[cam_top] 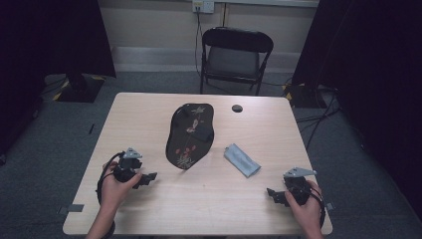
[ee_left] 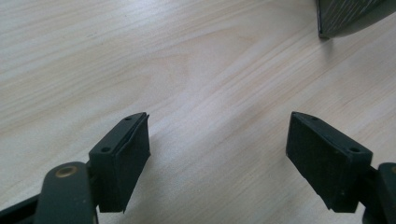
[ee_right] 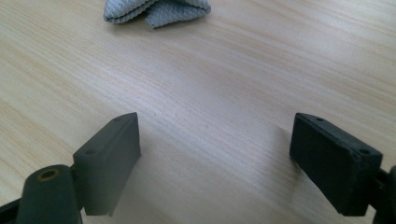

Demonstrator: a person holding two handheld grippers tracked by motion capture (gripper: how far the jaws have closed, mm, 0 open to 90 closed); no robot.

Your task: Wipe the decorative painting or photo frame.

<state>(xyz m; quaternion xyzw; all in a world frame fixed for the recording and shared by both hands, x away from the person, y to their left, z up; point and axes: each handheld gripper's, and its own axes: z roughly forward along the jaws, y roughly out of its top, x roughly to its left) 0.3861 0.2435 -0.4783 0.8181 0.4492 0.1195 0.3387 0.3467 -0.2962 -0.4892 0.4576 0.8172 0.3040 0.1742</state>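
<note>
Both my tongs, left (cam_top: 149,177) and right (cam_top: 271,192), gape empty near the tray (cam_top: 190,135); grabbing the cloth (cam_top: 242,160) carelessly could shove it.

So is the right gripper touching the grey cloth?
Apart. The right gripper view shows bare table between the right gripper and the grey cloth.

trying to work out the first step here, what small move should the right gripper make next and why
Probably ease the right gripper forward toward the folded grey cloth. Its jaws stand wide open over bare table, holding nothing, and the cloth lies just ahead of them, apart from the black floral tray.
</note>
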